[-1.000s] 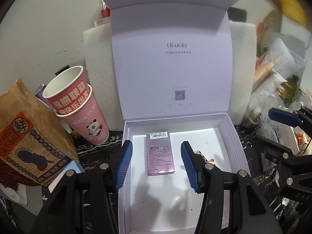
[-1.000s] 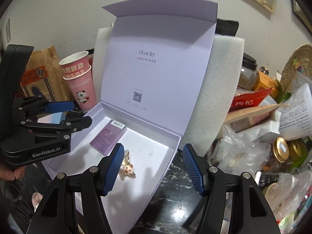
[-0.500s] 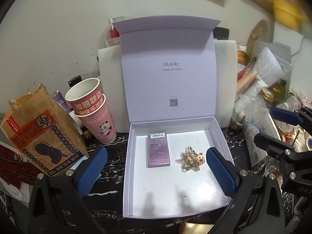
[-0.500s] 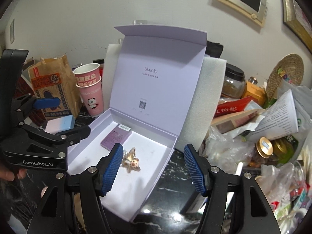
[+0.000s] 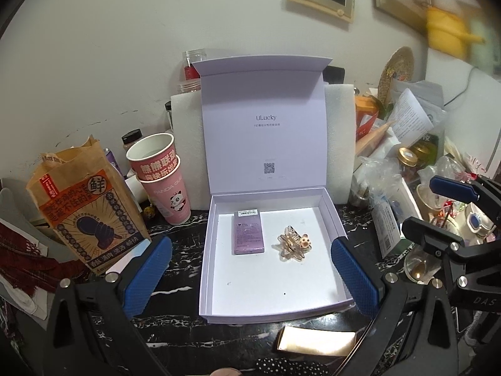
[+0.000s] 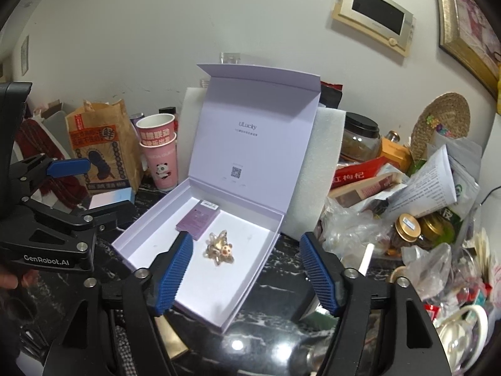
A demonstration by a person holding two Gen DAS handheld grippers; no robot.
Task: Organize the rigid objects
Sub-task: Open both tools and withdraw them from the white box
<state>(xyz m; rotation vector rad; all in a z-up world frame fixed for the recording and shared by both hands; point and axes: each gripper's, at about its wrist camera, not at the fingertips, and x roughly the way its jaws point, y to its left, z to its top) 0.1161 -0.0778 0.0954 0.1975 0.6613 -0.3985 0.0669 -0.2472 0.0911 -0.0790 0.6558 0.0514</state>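
Observation:
An open lilac gift box (image 5: 332,213) (image 6: 250,288) stands on the black marbled counter with its lid upright. Inside lie a small purple carton (image 5: 248,233) (image 6: 197,219) and a clear hair claw with a little bear charm (image 5: 292,243) (image 6: 219,248). My left gripper (image 5: 250,279) hangs wide open in front of the box, nothing between its blue pads. My right gripper (image 6: 247,275) is off to the box's right front corner, its jaws opening and empty. Each gripper shows in the other's view, the right one (image 5: 451,216) and the left one (image 6: 81,188).
Stacked pink paper cups (image 5: 162,175) and a brown paper bag (image 5: 84,203) stand left of the box. White foam (image 5: 339,144) leans behind it. Jars, bags and papers (image 6: 422,203) crowd the right. A gold rectangular piece (image 5: 316,340) lies in front of the box.
Both grippers pulled back and up from the box. The left opened wide and left the purple carton lying inside. The right widened too, with the hair claw lying in the box.

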